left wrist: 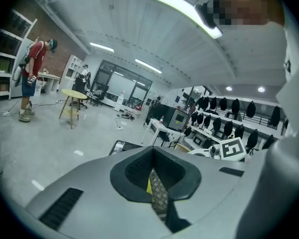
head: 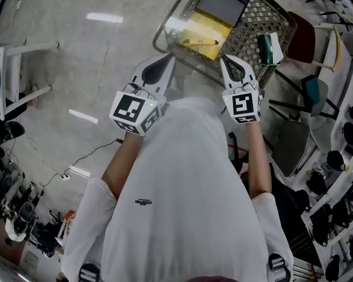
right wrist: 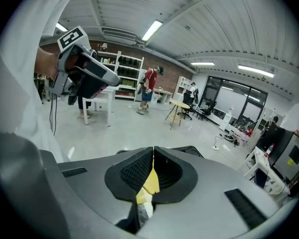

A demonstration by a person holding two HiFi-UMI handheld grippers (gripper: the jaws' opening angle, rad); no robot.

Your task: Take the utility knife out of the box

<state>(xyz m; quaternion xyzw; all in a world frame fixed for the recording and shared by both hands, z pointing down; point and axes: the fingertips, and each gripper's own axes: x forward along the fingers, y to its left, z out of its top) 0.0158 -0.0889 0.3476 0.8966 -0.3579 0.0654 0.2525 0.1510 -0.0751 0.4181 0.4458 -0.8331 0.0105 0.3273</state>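
An open yellow box (head: 205,35) lies on a wire mesh table (head: 256,22), with a dark lid (head: 223,2) at its far end. A slim yellow utility knife (head: 200,42) lies inside it. My left gripper (head: 171,59) is shut and empty, its tip at the table's near edge, just left of the box. My right gripper (head: 224,58) is also shut and empty, just right of the box's near corner. In the left gripper view the left gripper (left wrist: 152,149) shows mesh behind its jaws. In the right gripper view the right gripper (right wrist: 153,149) shows the yellow box (right wrist: 150,184) behind its jaws.
A green and white object (head: 270,49) sits on the mesh table's right side. Chairs (head: 306,40) and racks crowd the right. A white table (head: 15,69) stands at the left. A standing person (left wrist: 32,78) and a round table (left wrist: 74,94) are far off.
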